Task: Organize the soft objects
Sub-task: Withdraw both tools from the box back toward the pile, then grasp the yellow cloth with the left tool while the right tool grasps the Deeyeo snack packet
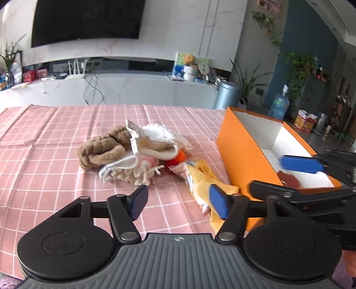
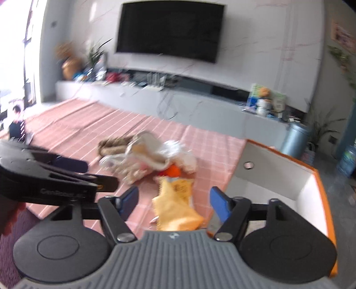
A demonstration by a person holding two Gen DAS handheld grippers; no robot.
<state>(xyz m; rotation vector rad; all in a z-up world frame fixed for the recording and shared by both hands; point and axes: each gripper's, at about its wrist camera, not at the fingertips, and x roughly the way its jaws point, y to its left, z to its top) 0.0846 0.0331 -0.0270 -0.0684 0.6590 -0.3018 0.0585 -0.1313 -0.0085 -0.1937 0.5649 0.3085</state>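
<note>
Only the left wrist view shows a reddish-brown piece (image 1: 288,177) inside the orange box (image 1: 240,153). Both tools, left (image 1: 178,200) and right (image 2: 174,203), gape empty over the pink checked surface (image 1: 55,137) below a wall television (image 1: 89,20).

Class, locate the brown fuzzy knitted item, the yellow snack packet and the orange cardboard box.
brown fuzzy knitted item (image 1: 101,150), left wrist view, its middle
yellow snack packet (image 1: 201,177), left wrist view, upper half
orange cardboard box (image 1: 240,153), left wrist view, outer wall

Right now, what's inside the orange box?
The orange box holds one reddish-brown round item on its white floor, with the right claw open just above it. The near wall hides the closest part of the floor.
</note>
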